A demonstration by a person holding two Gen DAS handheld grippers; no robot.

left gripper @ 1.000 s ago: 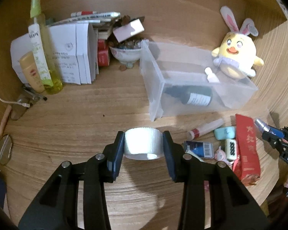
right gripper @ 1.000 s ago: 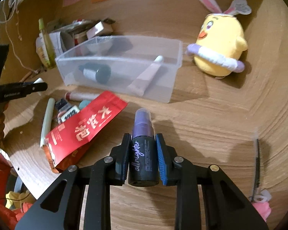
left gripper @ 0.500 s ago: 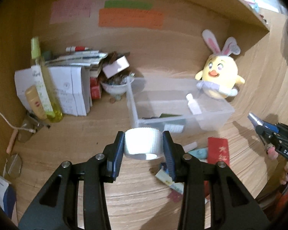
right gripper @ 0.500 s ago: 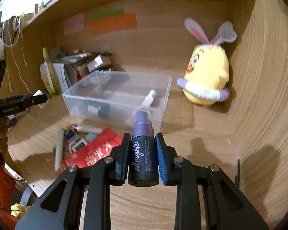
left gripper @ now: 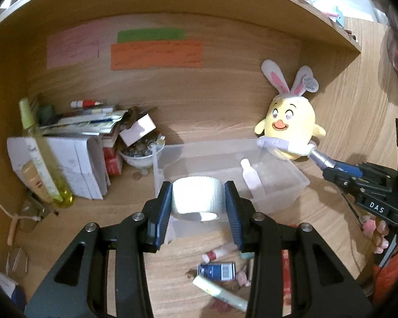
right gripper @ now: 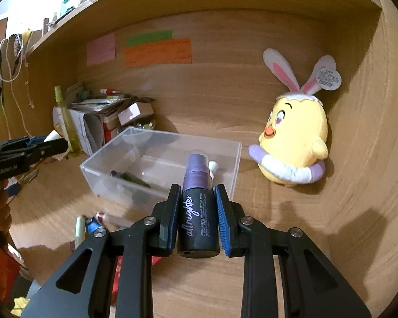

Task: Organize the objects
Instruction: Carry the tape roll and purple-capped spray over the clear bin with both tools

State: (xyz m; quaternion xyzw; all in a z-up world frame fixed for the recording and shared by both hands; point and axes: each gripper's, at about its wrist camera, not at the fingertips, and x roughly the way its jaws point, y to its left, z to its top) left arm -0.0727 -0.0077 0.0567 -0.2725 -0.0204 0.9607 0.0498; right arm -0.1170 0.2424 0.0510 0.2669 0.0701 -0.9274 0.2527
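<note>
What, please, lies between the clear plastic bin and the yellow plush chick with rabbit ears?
In the right wrist view, only bare wooden desk surface separates the clear plastic bin from the yellow plush chick; nothing lies in that gap.

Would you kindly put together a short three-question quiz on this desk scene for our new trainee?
1. True or false: the left gripper is shut on a roll of white tape.
2. Multiple choice: the right gripper holds A) a glue stick, B) a dark spray bottle labelled "all nighter", C) a marker.
3. Fill in: the yellow chick plush sits just outside the clear plastic bin, on its ____ side in the right wrist view.

Key: 1 true; 2 B; 3 right.
</note>
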